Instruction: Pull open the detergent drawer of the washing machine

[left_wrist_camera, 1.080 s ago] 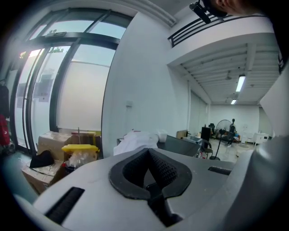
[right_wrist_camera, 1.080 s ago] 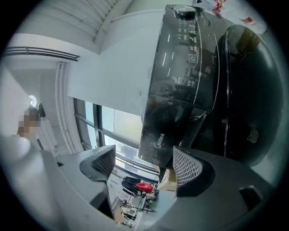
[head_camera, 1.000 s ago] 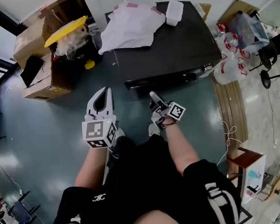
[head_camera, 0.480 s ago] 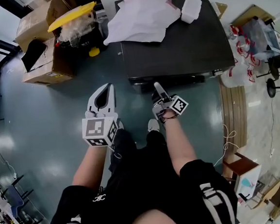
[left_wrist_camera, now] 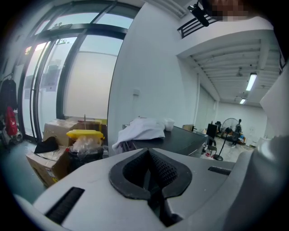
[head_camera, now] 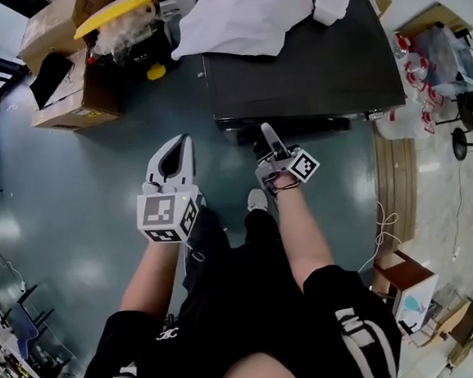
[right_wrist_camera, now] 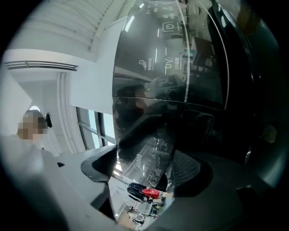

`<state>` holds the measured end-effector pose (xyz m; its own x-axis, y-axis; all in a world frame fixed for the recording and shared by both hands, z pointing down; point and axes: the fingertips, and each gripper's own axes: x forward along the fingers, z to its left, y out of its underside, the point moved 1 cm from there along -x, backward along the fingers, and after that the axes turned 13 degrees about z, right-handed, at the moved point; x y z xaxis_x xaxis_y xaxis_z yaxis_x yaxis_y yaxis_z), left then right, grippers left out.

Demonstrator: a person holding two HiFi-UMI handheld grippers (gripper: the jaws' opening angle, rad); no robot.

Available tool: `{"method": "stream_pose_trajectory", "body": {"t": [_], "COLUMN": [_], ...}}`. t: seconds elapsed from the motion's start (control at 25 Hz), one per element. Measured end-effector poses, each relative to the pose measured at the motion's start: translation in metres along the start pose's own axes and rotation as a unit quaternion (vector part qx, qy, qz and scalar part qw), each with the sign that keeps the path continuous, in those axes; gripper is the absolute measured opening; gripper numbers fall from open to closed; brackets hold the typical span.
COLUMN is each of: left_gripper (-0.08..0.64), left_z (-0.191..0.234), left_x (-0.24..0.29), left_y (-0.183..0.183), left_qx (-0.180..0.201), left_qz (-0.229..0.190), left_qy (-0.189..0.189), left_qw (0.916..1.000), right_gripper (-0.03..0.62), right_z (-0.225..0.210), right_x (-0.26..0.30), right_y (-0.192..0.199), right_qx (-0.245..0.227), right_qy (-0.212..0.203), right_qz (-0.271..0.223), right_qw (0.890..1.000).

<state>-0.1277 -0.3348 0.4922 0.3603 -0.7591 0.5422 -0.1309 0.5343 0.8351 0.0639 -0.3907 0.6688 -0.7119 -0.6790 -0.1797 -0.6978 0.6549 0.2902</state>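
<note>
At the far middle of the floor (head_camera: 81,198), facing the washer (head_camera: 308,71) and working at the left part of its near front edge with the right gripper (head_camera: 267,130). Holding that gripper's jaws part-way apart, one on either side of the glossy black drawer (right_wrist_camera: 149,131), apparently pinching its front. Judging the grip as made and the pull as not yet begun, with no drawer showing clear of the front edge from above. Needing next a straight, level draw toward the near side, without twisting or letting the smooth front slip from the pads. Hanging the left gripper (head_camera: 181,143) to the left of the washer over bare floor, jaws closed tip to tip, carrying nothing. Seeing from the head only the washer's top and a white cloth (head_camera: 242,15) at its far left, nothing of the drawer itself. Getting the drawer, its pale print and the bite of the jaws from the right gripper view alone. Getting from the left gripper view the washer's side, the cloth, and boxes (left_wrist_camera: 49,149) further left.
</note>
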Motion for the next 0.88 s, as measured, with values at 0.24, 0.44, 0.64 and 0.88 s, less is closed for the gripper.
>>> {"method": "stream_pose_trajectory", "body": {"t": [0.24, 0.44, 0.64, 0.88], "left_gripper": [-0.003, -0.003, -0.003, -0.003], "left_z": [-0.003, -0.001, 0.006, -0.004], "left_x": [0.006, 0.007, 0.017, 0.029], "left_y": [0.014, 0.024, 0.040, 0.055], "left_qx": [-0.002, -0.001, -0.018, -0.012], "left_qz": [0.008, 0.016, 0.030, 0.043], "left_qy": [0.004, 0.002, -0.003, 0.010], "left_qw": [1.0000, 0.9999, 0.9994, 0.9990], "right_gripper": [0.337, 0.302, 0.263, 0.236], "right_z": [-0.009, -0.009, -0.009, -0.014], "right_x": [-0.003, -0.004, -0.002, -0.005], "right_y": [0.002, 0.001, 0.002, 0.005], "right_qx": [-0.003, -0.004, -0.004, -0.009], "right_qy": [0.011, -0.021, -0.047, -0.058], "right_qz": [-0.040, -0.032, -0.014, 0.002], "right_qw": [0.999, 0.999, 0.999, 0.998]}}
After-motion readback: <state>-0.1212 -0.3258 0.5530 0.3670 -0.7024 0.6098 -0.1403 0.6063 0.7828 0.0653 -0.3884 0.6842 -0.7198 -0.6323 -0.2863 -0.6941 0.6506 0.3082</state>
